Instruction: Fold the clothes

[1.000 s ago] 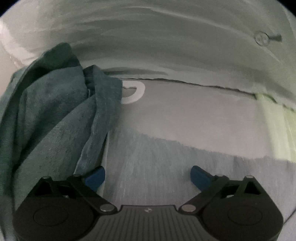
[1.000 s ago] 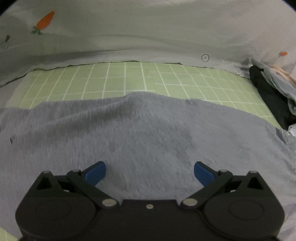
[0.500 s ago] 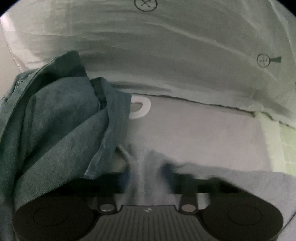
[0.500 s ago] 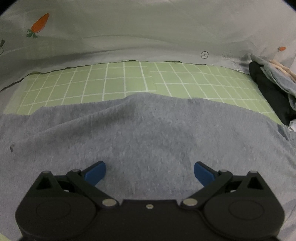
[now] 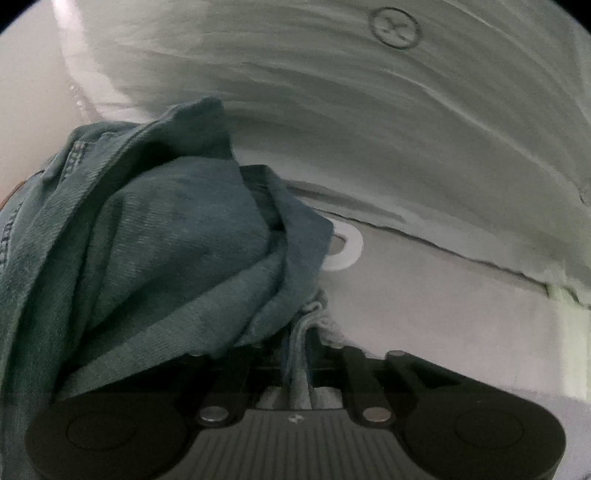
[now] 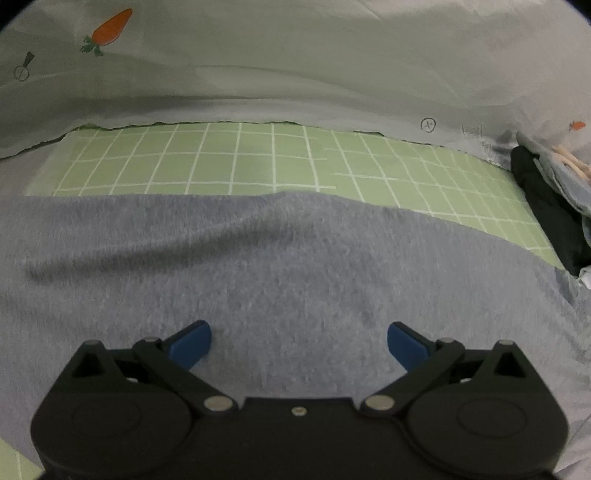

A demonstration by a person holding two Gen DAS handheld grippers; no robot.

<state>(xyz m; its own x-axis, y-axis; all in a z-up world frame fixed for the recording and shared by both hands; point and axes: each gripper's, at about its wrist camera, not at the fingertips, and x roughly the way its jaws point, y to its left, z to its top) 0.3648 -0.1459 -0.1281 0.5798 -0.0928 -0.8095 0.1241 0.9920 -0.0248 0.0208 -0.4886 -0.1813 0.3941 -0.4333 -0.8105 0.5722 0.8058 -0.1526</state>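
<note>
A grey garment (image 6: 295,266) lies spread over a green grid mat (image 6: 236,162) in the right wrist view. My right gripper (image 6: 298,341) hovers just over it, open and empty, its blue fingertips (image 6: 192,341) wide apart. In the left wrist view my left gripper (image 5: 301,350) is shut on an edge of the grey garment (image 5: 314,321), which bunches up between the jaws. A teal garment (image 5: 147,266) is heaped at the left, touching the left side of that gripper.
A pale sheet with carrot prints (image 6: 110,27) drapes behind the mat. Dark and light clothes (image 6: 546,206) are piled at the right edge. A white ring (image 5: 343,245) lies on the grey surface beside the teal heap.
My left gripper has closed on the grey garment's edge and lifted it; it was open a second ago. The right gripper has shifted slightly and stays open.
</note>
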